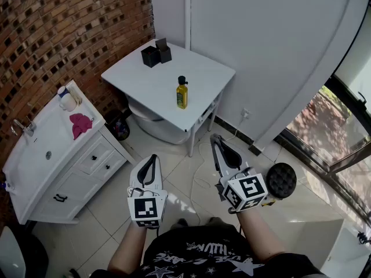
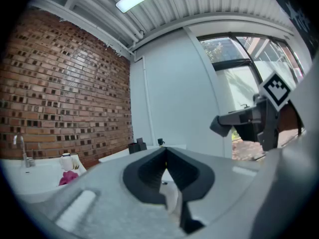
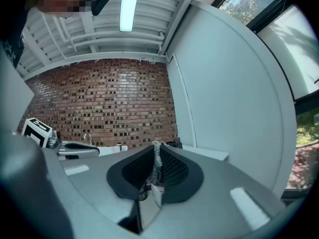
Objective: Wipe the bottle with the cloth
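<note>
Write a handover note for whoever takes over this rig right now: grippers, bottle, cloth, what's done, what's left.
Left gripper: shut, empty.
Right gripper: shut; a thin grey strip shows at the seam, can't tell what.
Bottle: upright on the white table.
Cloth: pink, on the sink counter.
Done: nothing yet. Left: pick up the cloth, wipe the bottle.

Rough brick wall (image 1: 69, 28), glossy bottle (image 1: 182, 93), smooth table (image 1: 151, 83)

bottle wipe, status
Left gripper, right gripper shut, empty. Yellow black-capped bottle upright on white table. Pink cloth lying on white vanity. Nothing in the way.
</note>
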The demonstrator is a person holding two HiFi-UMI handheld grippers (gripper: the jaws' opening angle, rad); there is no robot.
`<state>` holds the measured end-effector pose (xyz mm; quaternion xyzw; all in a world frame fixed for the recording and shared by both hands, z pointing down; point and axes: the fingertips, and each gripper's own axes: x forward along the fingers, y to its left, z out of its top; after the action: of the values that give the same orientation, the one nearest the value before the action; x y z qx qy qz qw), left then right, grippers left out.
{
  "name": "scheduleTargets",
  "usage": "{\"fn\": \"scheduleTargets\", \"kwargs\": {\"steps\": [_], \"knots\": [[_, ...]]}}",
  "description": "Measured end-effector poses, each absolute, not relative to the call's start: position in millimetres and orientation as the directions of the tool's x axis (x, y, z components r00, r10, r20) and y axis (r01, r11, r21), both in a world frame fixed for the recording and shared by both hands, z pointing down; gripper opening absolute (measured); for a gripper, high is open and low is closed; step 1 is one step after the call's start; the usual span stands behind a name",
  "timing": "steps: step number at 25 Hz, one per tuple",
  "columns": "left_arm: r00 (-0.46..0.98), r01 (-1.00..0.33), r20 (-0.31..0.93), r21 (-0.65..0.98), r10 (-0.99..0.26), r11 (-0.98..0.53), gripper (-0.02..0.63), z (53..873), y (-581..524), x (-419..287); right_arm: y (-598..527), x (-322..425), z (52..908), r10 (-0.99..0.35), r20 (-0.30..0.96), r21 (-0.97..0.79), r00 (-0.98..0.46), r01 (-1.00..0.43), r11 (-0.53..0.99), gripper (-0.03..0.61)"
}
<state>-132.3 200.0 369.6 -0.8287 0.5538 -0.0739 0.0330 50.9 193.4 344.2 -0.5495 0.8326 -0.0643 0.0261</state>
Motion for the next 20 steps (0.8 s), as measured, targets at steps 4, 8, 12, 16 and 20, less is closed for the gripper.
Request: {"fn": "scheduleTargets", "kwargs": {"steps": [4,8,12,16,20], "knots": [[0.392,-0.906,0.085,-0.134,-0.916,-0.400,0.003,369.5,179.2,-141.9,177.3,51.2,350.5,-0.933,0.031,-0.120,-0.358,-0.928,0.353,0.037],[0.404,-0.902,0.108,-0.118,-0.908,-0.415,0.003,380.7,153.4,-144.2,160.2,53.3,360.5,-0.941,0.048,-0.125,-0.336,-0.936,0.328,0.037],[0.405,-0.900,0.121,-0.118,-0.906,-0.419,0.003,384.4,120.7,-134.5,132.1,65.4,364.6,-0.945,0.041,-0.135,-0.323,-0.939,0.316,0.037],[0.387,-0.909,0.116,-0.116,-0.915,-0.400,0.003,385.6,85.8,-115.0,89.5,80.3,369.0,-0.935,0.032,-0.155,-0.354,-0.926,0.345,0.037],[0.340,-0.932,0.116,-0.095,-0.933,-0.351,0.003,387.2,40.6,-100.0,34.8,88.0,362.3,-0.907,0.015,-0.159,-0.420,-0.897,0.412,0.037]]}}
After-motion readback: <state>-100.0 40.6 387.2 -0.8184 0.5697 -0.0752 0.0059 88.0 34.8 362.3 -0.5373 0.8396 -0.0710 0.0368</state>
